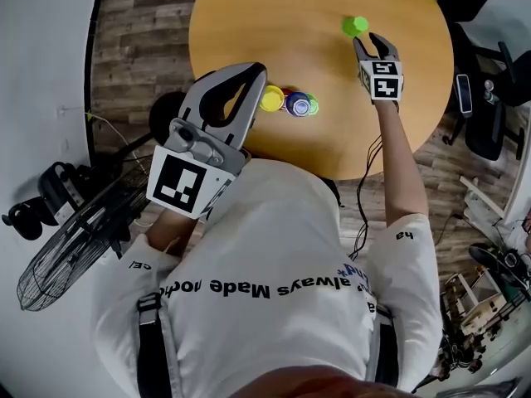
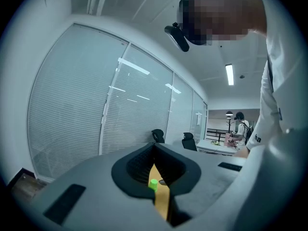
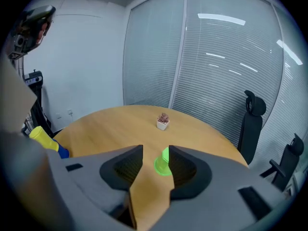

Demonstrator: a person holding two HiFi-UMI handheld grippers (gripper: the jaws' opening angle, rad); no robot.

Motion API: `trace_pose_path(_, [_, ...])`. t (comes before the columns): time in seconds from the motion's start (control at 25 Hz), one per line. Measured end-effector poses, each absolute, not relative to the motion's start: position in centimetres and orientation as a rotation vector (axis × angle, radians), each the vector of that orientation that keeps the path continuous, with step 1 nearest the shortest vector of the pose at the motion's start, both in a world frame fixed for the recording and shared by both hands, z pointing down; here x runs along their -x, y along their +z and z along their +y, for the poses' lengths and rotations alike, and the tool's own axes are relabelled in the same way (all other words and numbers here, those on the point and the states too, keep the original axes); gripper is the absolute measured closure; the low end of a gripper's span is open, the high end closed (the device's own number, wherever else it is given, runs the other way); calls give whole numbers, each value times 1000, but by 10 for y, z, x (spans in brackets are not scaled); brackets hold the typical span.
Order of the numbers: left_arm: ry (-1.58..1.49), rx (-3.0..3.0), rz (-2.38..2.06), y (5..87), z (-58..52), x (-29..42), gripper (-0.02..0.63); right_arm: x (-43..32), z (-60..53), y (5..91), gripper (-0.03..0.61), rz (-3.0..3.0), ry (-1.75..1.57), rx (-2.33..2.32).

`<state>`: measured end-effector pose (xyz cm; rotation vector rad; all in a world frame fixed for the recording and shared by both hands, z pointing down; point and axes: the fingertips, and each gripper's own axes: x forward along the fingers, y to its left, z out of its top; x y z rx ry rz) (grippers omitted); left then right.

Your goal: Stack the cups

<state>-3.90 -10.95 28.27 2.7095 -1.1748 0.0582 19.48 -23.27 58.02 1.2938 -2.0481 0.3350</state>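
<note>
Person's shirt (image 1: 274,247) fills the lower head view and hides the tabletop's near edge. Print across the back reads "always Made"; the words before it are folded and illegible. The right sleeve reads "ha", cut off.

Round wooden tabletop (image 1: 274,23) is cropped at the top of the frame. A wire fan (image 1: 75,247) lies on the floor left of it, partly out of frame.

Left gripper (image 1: 255,71) is at the near left edge. Its tips are pressed together with nothing between them; only a thin slit behind them shows the table. Marker cube has a black square pattern, no text.

Right gripper (image 1: 371,44) is toward the far right edge, jaws parted. The green cup (image 1: 355,26) stands rim-down on the table just ahead, in the gap. In the right gripper view its right side is hidden behind the right jaw, and the pads are not pressing it.

Yellow cup (image 1: 271,99) and blue cup (image 1: 297,103) are bunched just beside the left gripper near the near edge. A green bit touches the blue one; whether they are nested is hard to tell.

Small potted plant (image 3: 163,121) sits at the far edge, cut off in the head view.
</note>
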Motion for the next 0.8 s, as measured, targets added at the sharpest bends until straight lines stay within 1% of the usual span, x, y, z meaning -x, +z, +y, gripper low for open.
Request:
trace_pose_path(0.52, [135,-2648,-1234,299,-120,55,591,-218,-276,634,344,-1959,419,-1266])
trace_pose_path(0.8, [158,-2628,-1247,304,-124,55,591,-225,-288,659,337,-1928,461,-1235])
